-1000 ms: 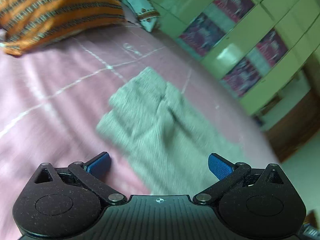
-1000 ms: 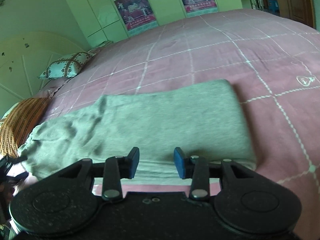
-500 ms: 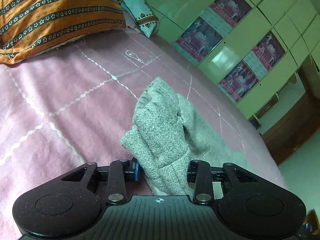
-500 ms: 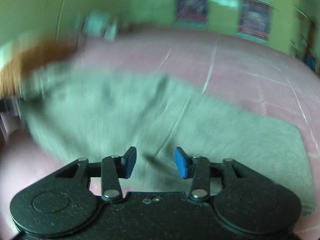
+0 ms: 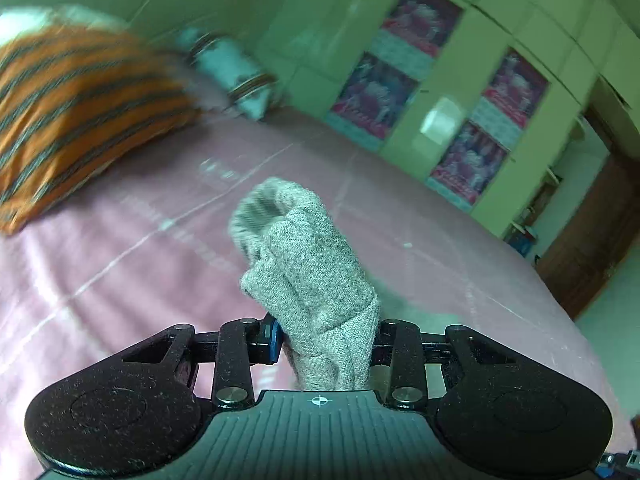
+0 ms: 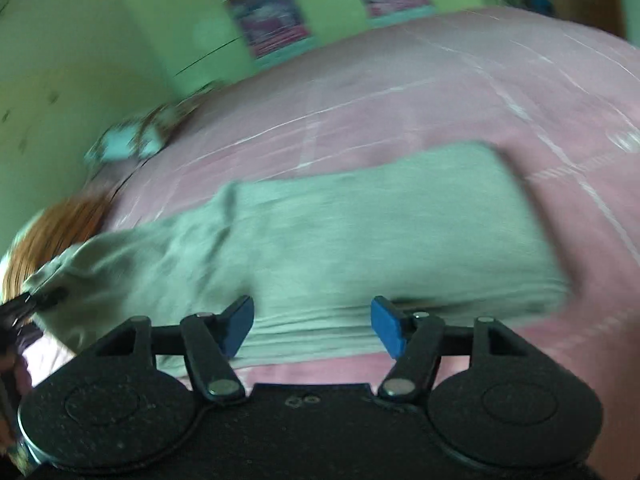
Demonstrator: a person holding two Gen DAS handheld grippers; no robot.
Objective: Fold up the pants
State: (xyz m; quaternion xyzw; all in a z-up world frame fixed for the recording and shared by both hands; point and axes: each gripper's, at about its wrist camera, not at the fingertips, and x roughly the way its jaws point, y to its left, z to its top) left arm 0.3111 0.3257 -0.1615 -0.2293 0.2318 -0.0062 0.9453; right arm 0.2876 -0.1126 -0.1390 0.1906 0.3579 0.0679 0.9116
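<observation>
Grey knit pants lie across the pink bedspread, partly folded, with a thick end at the right. My left gripper is shut on a bunched end of the pants and holds it lifted off the bed. My right gripper is open and empty, its blue fingertips just over the near edge of the pants. The left gripper shows at the far left of the right wrist view, at the pants' left end.
An orange striped pillow and a white patterned pillow lie at the head of the bed. Green wardrobes with posters stand beyond the bed. A brown door is at the right.
My left gripper closed on the end of the pants and lifted it. My right gripper opened wider and swung back over the near edge of the pants.
</observation>
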